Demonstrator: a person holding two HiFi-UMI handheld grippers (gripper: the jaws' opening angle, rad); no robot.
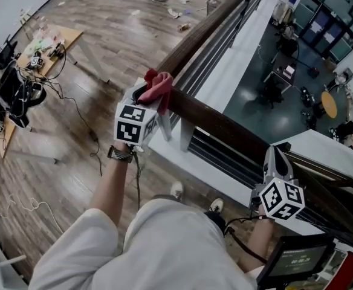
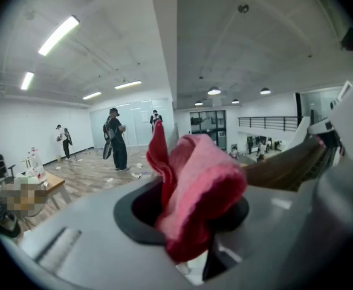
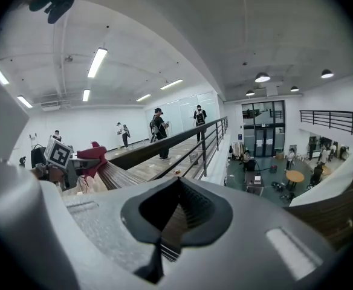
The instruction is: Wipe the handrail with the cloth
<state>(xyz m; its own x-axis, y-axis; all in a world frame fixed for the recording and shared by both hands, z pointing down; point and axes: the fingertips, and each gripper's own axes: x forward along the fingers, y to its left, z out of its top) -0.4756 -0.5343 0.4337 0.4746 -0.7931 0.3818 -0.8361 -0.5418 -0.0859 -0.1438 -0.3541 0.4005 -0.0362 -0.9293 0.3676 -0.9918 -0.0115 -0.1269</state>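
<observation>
The left gripper (image 1: 154, 104) clamps the red cloth (image 1: 157, 84) against the handrail (image 1: 225, 125), whose long axis runs from 5 to 1 o'clock. The right gripper (image 1: 277, 161), jaws together and empty, sits beside the rail at 5 o'clock.

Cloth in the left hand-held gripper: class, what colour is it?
The soft fabric cloth is pinkish red, clearest in the left gripper view.

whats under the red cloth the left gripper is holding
The cloth lies on top of the wooden handrail, pinched in the left hand-held gripper. The rail surface beneath it is covered and cannot be seen.
</observation>
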